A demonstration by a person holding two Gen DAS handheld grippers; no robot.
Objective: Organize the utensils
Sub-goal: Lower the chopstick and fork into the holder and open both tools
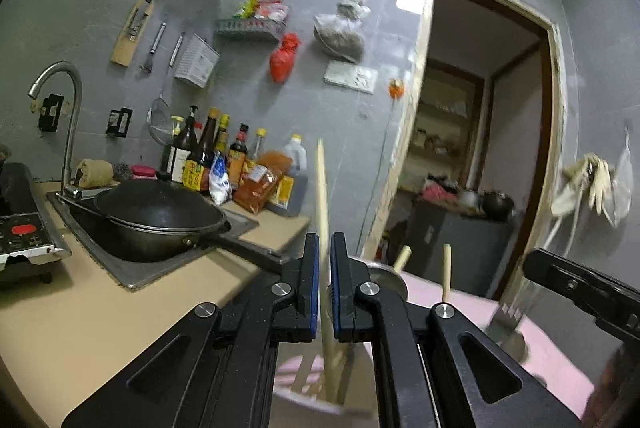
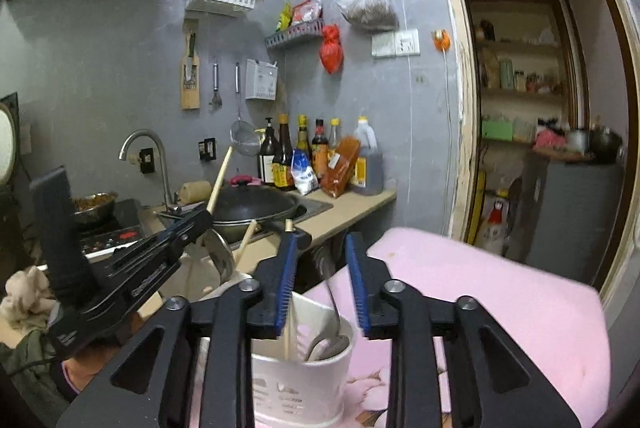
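Black linkages and blue-padded fingers fill the near edge of both wrist views. From the left wrist view, the left gripper (image 1: pixel 325 268) is clenched on a single pale wooden chopstick (image 1: pixel 321 184), which stands nearly upright between its pads, its lower end reaching down toward the holder below. From the right wrist view, the right gripper (image 2: pixel 322 268) is released, its jaws spread apart above a white utensil holder (image 2: pixel 304 380) that sits on a pink cloth (image 2: pixel 480 288). The holder carries grey printing low on its wall, too blurred to read. Inside it I count one metal spoon (image 2: pixel 326 344) and one chopstick (image 2: pixel 289 332); more may be hidden. Far off on the left, a lidded black wok (image 2: pixel 256 206) rests in the sink beside one curved faucet (image 2: pixel 148 144). About six sauce bottles (image 2: pixel 304 152) stand along the wall behind it; their yellow and red labels are illegible.
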